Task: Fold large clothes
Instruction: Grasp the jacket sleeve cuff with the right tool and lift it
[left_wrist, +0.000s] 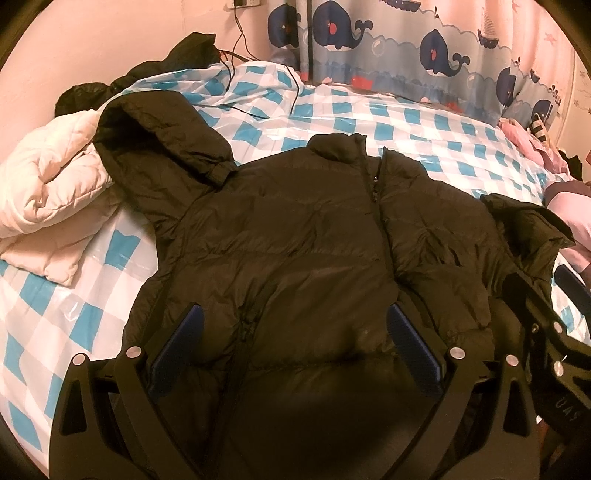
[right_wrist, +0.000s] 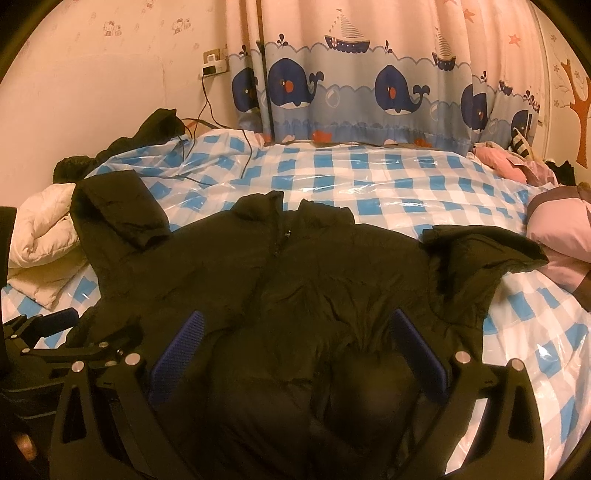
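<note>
A large black puffer jacket (left_wrist: 295, 236) lies front-up and zipped on the checked bed, collar towards the curtain, both sleeves bent upward; it also fills the right wrist view (right_wrist: 288, 280). My left gripper (left_wrist: 295, 332) is open, its blue pads (left_wrist: 184, 339) spread over the jacket's lower left half near the hem, holding nothing. My right gripper (right_wrist: 295, 343) is open over the lower right half, blue pads (right_wrist: 413, 350) wide apart. The right gripper also shows at the right edge of the left wrist view (left_wrist: 554, 332), and the left gripper at the left edge of the right wrist view (right_wrist: 55, 332).
The bed (right_wrist: 406, 184) has a blue and white checked plastic cover. A cream quilted coat (left_wrist: 48, 199) lies at the left, dark clothes (left_wrist: 110, 85) behind it. Pink clothes (right_wrist: 561, 236) sit at the right. A cable (left_wrist: 295, 88) runs from a wall socket. A whale curtain (right_wrist: 369, 85) hangs behind.
</note>
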